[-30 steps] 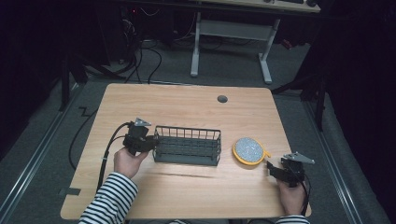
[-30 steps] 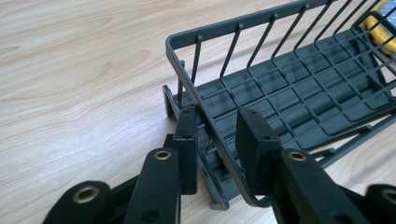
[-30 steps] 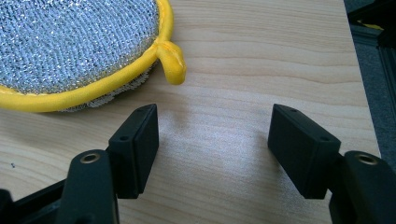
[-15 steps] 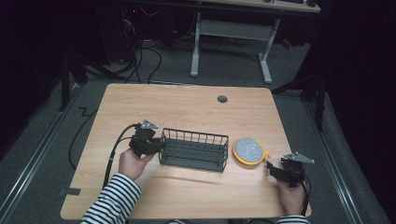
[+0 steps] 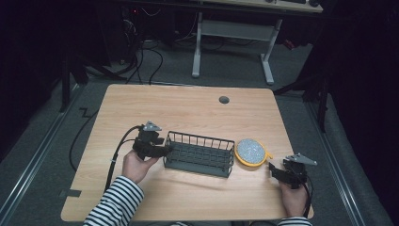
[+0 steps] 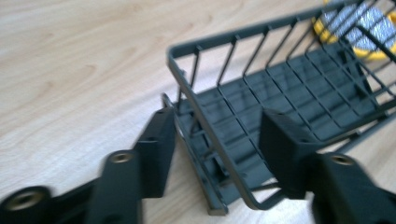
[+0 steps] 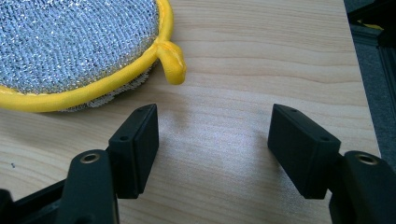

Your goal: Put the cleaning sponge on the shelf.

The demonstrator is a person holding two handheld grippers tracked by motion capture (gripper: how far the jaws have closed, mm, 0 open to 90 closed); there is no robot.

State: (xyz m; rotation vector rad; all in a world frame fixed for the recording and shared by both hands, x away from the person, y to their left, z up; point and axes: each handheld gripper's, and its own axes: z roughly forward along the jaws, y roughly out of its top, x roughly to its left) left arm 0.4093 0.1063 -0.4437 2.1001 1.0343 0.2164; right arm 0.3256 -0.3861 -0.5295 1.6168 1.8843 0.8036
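Dark grey wire rack basket (image 5: pixel 199 153), rectangular, sits mid-table on the light wooden tabletop (image 5: pixel 188 108), long side running left-right in the high view. Left gripper (image 5: pixel 162 149) is at its left short end; jaws have just been opening. In the left gripper view the basket's end wall (image 6: pixel 205 140) stands between the two black jaws: one pad outside the wall, the other inside over the basket floor, both w/ a visible gap, so not pressing. Left hand (image 5: pixel 135 165) holds the gripper body low over the table.

Round yellow-rimmed scrubber pad w/ silver mesh face (image 5: pixel 251 151) lies just beside the basket's right end. Right gripper (image 5: pixel 274 170) rests near it, jaws wide apart, bare wood between them; the pad's yellow loop (image 7: pixel 170 58) is ahead of them, apart from both.
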